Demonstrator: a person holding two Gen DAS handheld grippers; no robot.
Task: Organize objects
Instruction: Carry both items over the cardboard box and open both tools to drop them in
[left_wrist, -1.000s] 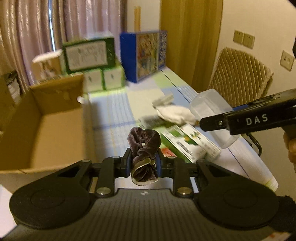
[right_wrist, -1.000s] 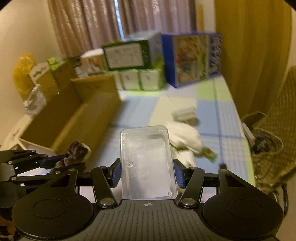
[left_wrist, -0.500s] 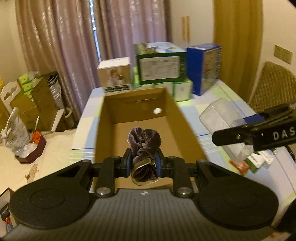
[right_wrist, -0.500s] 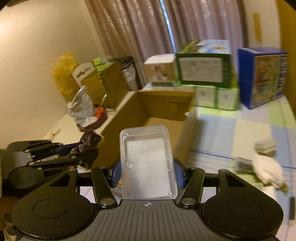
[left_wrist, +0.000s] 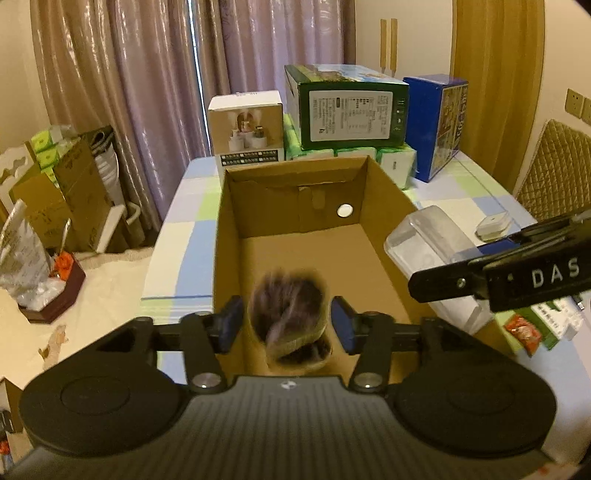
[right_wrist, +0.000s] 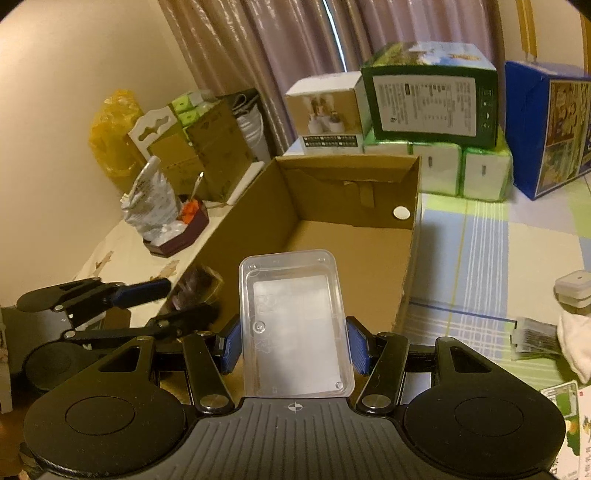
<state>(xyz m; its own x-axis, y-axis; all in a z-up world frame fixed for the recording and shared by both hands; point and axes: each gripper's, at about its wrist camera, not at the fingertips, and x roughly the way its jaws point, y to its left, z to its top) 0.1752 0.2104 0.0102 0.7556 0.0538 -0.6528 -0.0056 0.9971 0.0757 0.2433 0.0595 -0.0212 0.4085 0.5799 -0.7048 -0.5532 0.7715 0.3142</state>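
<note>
Left claw (left_wrist: 287, 320) gapes over the cardboard box (left_wrist: 314, 254) — the scrunchie (left_wrist: 290, 317) loose between its pads; right claw (right_wrist: 293, 341), right of it, clamps the clear container (right_wrist: 295, 328) above the box's near edge.

An open brown cardboard box (left_wrist: 310, 236) stands upright on the checked cloth, its floor bare, a small white disc (left_wrist: 345, 211) on its far wall. Over the box's near end a dark velvet scrunchie (left_wrist: 290, 314) shows blurred, loose in the gap between blue pads, touching neither. At the box's right rim, a clear plastic tub (right_wrist: 293, 328) sits pinched between pads, tilted.
</note>
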